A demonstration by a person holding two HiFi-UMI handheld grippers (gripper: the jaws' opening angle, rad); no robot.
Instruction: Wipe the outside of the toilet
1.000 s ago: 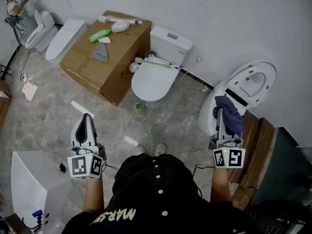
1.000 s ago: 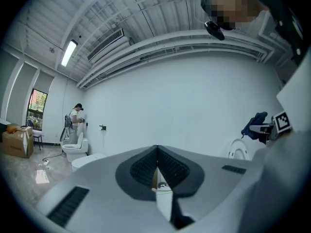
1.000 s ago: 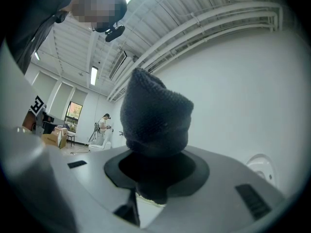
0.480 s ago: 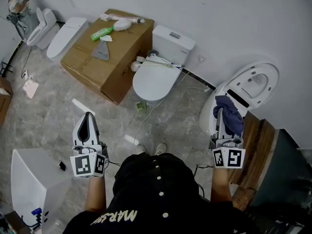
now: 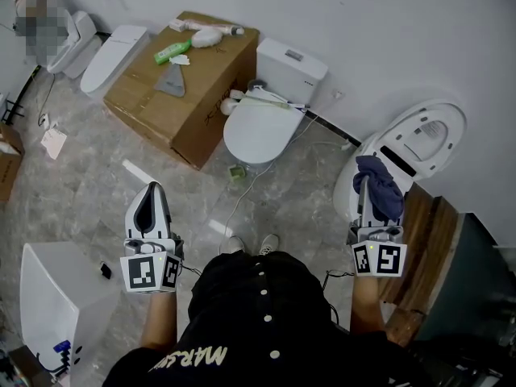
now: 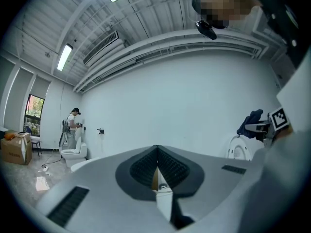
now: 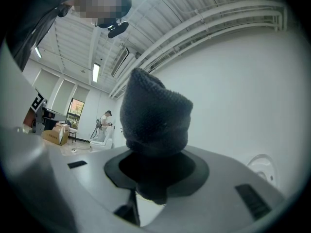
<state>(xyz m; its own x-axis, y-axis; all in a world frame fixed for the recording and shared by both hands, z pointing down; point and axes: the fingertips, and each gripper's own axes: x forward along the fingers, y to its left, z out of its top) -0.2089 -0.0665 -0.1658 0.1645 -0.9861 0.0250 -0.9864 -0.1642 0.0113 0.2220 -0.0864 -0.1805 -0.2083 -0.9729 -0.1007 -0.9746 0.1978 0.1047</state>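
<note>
R gripper (image 5: 365, 195) clamped on dark cloth (image 5: 380, 185), at near-left end of toilet (image 5: 422, 140), whose long axis runs near-left to far-right; L gripper (image 5: 150, 197) closed, empty, well left, so R nearer.

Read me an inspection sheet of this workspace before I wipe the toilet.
Surface: grey marbled floor.
Job's things: toilet at right, lid up; dark cloth in front of it.
Clutter: cardboard box with a green bottle on top.
Tools: left tool shut, empty; right tool shut on the cloth.
Cables: white cord running over the floor from the middle toilet.
Surroundings: white wall; more toilets far left.
</note>
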